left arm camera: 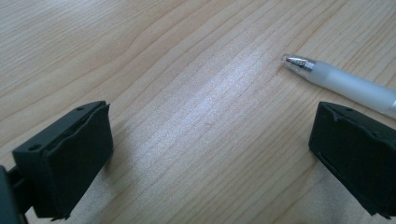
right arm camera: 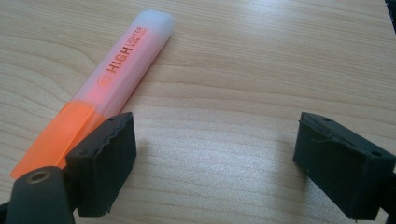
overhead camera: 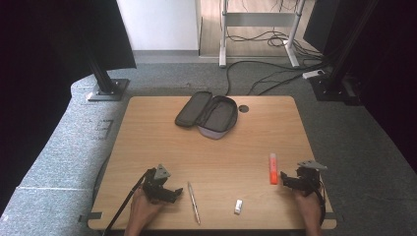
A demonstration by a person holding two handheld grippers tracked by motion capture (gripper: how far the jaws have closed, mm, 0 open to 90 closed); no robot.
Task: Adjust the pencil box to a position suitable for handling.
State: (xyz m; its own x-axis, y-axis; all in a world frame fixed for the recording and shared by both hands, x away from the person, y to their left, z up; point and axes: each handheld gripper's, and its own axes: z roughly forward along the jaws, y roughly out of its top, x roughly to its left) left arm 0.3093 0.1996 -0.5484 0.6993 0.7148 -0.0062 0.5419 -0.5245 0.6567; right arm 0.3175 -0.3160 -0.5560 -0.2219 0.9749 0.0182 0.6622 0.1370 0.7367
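Wooden surface [overhead camera: 211, 147]: left gripper [overhead camera: 167, 192] at 7 o'clock, jaws wide and empty beside translucent white pen [overhead camera: 193, 202]; right gripper [overhead camera: 288, 181] at 4 o'clock, jaws wide and empty beside orange highlighter [overhead camera: 273, 168].

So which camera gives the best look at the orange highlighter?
The right gripper view: the orange highlighter lies close up, its printed lettering readable, beside the open right gripper. The high view shows it small, lying on the table.
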